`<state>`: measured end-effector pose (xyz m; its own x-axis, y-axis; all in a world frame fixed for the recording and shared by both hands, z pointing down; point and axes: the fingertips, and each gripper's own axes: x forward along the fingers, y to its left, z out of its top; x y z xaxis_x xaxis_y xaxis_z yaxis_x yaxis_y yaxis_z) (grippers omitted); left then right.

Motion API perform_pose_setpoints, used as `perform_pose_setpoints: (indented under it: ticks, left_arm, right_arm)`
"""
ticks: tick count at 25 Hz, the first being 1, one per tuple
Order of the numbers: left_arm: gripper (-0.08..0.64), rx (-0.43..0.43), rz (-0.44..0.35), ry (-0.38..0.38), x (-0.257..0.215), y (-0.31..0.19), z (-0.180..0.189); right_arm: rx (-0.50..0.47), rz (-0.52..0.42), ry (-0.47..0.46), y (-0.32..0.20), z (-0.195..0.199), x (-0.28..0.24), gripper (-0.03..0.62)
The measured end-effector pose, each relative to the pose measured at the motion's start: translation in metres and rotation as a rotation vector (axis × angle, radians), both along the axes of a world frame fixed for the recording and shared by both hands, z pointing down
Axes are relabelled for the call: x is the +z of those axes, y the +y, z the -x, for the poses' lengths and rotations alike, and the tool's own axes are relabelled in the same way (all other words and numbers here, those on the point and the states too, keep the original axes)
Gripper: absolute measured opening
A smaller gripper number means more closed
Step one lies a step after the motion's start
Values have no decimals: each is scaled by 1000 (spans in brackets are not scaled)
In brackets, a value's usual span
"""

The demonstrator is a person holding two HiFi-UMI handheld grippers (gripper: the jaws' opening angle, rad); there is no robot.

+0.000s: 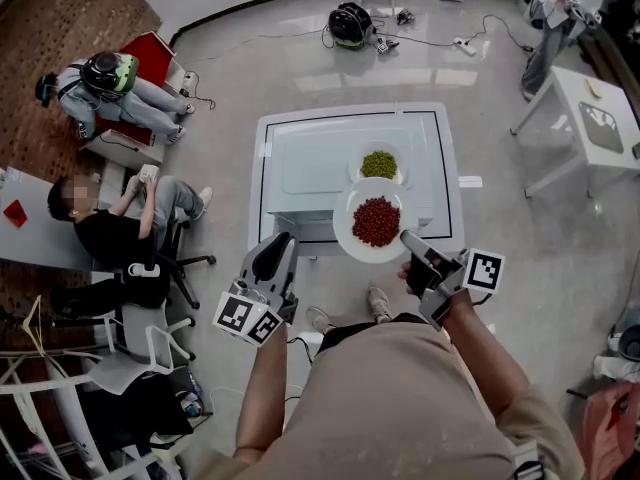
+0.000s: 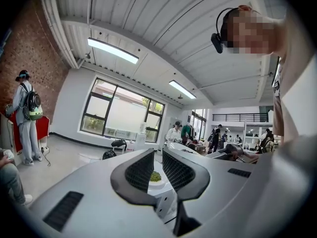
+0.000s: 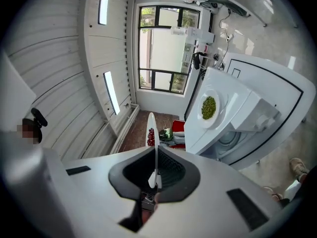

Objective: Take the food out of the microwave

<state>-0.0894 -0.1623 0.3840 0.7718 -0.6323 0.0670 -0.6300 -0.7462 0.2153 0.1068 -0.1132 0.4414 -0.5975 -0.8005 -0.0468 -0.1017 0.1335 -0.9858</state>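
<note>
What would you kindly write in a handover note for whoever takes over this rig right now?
Right hand-held gripper: shut on the rim of the round white plate of red beans, held in the air at the front edge of the white box-shaped microwave.
Left hand-held gripper: open, empty.
Smaller white plate of green peas: on top of the microwave.
Done: both plates are outside.
Left: probably set the red plate down.

A white table (image 1: 425, 158) with a dark border line fills the centre of the head view, standing on a grey floor (image 1: 230, 88). A white microwave (image 1: 310, 173) sits on it. On the microwave's top, right of centre, rests a white plate (image 1: 400, 176) of green food (image 1: 378, 163).
</note>
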Motion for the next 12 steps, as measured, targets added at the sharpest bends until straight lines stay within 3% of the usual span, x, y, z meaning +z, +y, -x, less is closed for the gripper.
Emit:
perform_pose_setpoints:
  ticks: [12]
  left_arm:
    - [48, 79, -1, 15, 18, 5, -34]
  right_arm:
    - [179, 81, 79, 38, -85, 33, 17]
